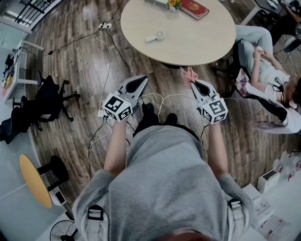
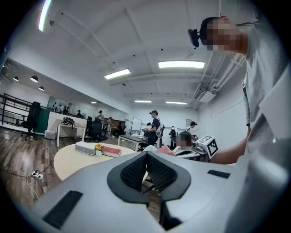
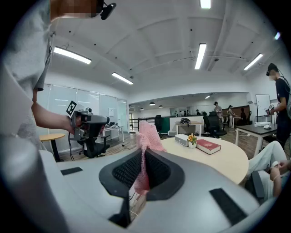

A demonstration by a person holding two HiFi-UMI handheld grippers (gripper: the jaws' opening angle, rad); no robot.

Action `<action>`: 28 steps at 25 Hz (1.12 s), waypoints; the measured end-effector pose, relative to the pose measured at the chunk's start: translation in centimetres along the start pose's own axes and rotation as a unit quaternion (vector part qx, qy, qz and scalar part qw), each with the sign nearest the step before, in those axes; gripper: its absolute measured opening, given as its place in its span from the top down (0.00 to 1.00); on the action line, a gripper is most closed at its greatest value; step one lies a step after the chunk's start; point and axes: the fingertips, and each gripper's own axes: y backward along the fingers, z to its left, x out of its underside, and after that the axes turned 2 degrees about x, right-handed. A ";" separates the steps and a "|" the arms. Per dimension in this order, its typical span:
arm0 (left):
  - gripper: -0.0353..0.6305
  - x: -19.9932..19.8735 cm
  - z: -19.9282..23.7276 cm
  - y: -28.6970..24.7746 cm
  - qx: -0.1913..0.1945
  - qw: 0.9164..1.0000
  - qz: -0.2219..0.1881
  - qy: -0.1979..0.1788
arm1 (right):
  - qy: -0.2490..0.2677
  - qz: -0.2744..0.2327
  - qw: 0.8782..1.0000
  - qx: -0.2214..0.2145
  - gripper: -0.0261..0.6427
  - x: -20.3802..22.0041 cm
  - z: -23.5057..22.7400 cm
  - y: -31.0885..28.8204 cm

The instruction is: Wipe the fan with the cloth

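cloth retention: the right gripper is clenched on the pink cloth. the cloth runs up between the ribbed pads and stands in a loose tuft above the jaw tips. judgement: the free tuft gives a soft working face, so that fabric rather than the pads would meet the fan.

left gripper: jaws pressed together with nothing between them. it is carried level beside the right unit, in front of the person's waist. judgement: it is kept free to steady the fan, since a light handheld item would likely slide under a wiping stroke.

task item: the fan, a small white handheld type, lies flat on the round table, close to the table's left edge on the side nearer the person. it is well apart from both grippers, with bare floor between the jaw tips and the table's near edge. nothing touches it.

other items: a red book, a pale box and a small flower pot sit along the table's far edge, away from the fan. a seated person is just off the table's right edge.

status, as a judgement: wiping has not yet begun and this is the approach phase. the next move calls for closing on the table's near-left edge, securing the fan handle with the left unit, then bringing the tuft to the fan. risks: a power strip and its cables lie on the floor off the table's left edge, and the cloth may slip if only a narrow fold is pinched.
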 end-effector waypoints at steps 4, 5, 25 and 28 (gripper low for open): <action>0.92 0.1 0.4 0.1 -0.003 1.000 0.005 0.001 | -0.001 0.001 1.000 0.001 0.92 0.2 0.2 -0.2; 0.92 0.2 0.4 0.0 -0.005 1.000 0.005 0.003 | -0.002 0.001 1.000 0.000 0.92 0.2 0.1 -0.2; 0.92 0.6 0.9 -0.4 -0.042 0.999 0.009 -0.001 | -0.004 0.006 1.000 -0.019 0.92 1.1 -1.2 0.5; 0.92 0.8 1.8 -1.0 -0.046 0.999 0.009 0.005 | -0.004 0.011 1.000 -0.020 0.92 1.2 -2.0 -0.1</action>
